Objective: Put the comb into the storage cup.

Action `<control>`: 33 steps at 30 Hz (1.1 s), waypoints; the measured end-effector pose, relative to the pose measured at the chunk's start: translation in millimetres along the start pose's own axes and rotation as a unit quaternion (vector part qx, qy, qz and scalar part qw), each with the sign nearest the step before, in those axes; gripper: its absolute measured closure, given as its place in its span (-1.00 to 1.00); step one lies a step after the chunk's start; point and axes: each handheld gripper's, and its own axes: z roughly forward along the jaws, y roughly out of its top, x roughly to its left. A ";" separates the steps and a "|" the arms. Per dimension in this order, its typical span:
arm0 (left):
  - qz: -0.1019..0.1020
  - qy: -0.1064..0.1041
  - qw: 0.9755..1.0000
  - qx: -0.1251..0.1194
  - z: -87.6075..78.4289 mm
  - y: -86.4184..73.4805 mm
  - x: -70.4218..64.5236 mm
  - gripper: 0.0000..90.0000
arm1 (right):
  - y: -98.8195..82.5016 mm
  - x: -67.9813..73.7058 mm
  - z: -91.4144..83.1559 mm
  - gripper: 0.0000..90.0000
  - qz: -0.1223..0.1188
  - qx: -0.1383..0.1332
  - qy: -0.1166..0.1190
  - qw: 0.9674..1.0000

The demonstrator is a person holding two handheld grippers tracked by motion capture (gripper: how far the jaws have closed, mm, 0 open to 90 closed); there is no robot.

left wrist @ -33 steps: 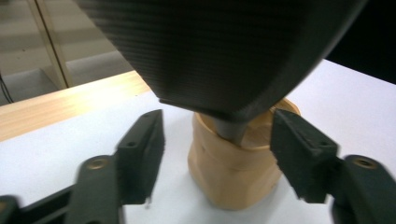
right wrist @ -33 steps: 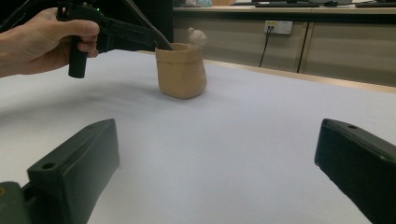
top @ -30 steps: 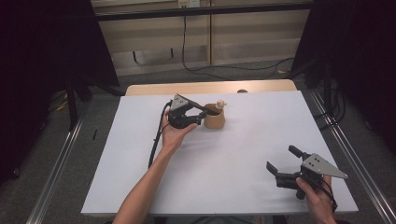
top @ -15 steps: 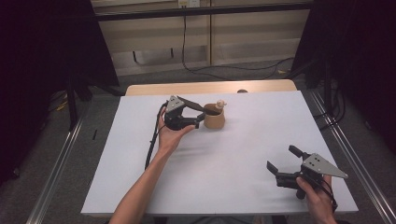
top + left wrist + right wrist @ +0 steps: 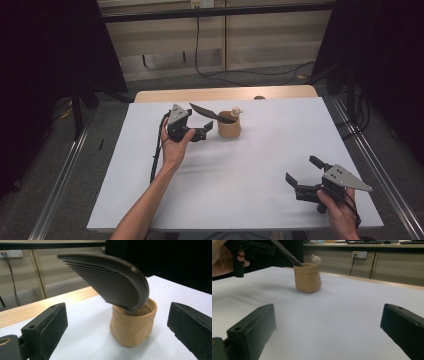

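A tan soft cup [image 5: 229, 130] stands at the far middle of the white table [image 5: 260, 165]. A dark comb [image 5: 206, 112] leans out of it toward the left, and a small pale figure [image 5: 236, 111] sits at its rim. My left gripper [image 5: 206, 130] is just left of the cup, under the comb's free end. Its jaws have just been opening and stand open, with nothing pressed between them. In the left gripper view the comb [image 5: 110, 277] rises from the cup [image 5: 132, 325] ahead of the jaws. My right gripper [image 5: 301, 169] rests open at the near right, far from the cup [image 5: 307, 277].
A wooden strip [image 5: 225, 94] runs along the table's far edge. Metal rails [image 5: 60, 185] flank the table on the floor, and a cable [image 5: 200, 45] hangs at the back wall. A black cable [image 5: 157, 160] trails from the left gripper.
My left gripper has opened and drawn back to the left, away from the cup. The comb stays leaning in the cup. The right gripper has kept still.
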 end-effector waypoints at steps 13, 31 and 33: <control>-0.002 0.021 0.999 -0.025 -24.3 -2.7 -1.7 -0.95 | 0.5 -0.2 -1.0 -1.00 -0.008 -0.002 -0.007 1.000; 0.015 0.028 0.998 -0.052 -60.4 -12.0 -6.8 -0.95 | 0.8 -0.2 -0.3 -1.00 -0.006 -0.003 -0.011 1.000; 0.016 0.024 0.998 -0.055 -63.7 -13.6 -6.7 -0.95 | 0.9 0.2 -0.2 -1.00 -0.006 -0.002 -0.011 1.000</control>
